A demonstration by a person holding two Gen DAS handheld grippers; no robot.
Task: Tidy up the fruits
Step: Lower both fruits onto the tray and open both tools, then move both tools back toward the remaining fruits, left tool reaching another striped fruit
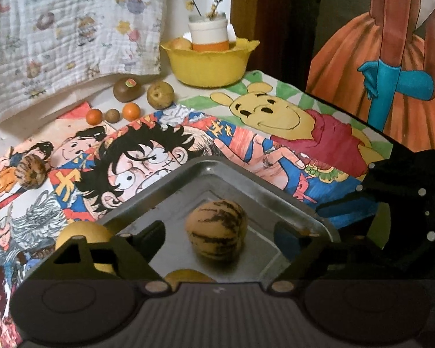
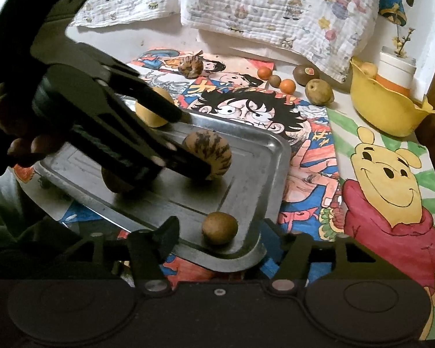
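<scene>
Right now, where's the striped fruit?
On the metal tray, between the open left gripper's fingers in the left wrist view; the striped fruit sits near the tray's far corner.

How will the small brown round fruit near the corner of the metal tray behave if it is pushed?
The small brown fruit looks nearly round, so it would probably roll easily. The metal tray is smooth, so little would slow it. The raised rim beside it would likely stop it.

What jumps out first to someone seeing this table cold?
The bright cartoon drawings covering the table, a yellow bear at its right edge. In the middle lies a metal tray with a striped fruit on it, between the open fingers of the left hand-held gripper. A yellow bowl stands at the back.
</scene>
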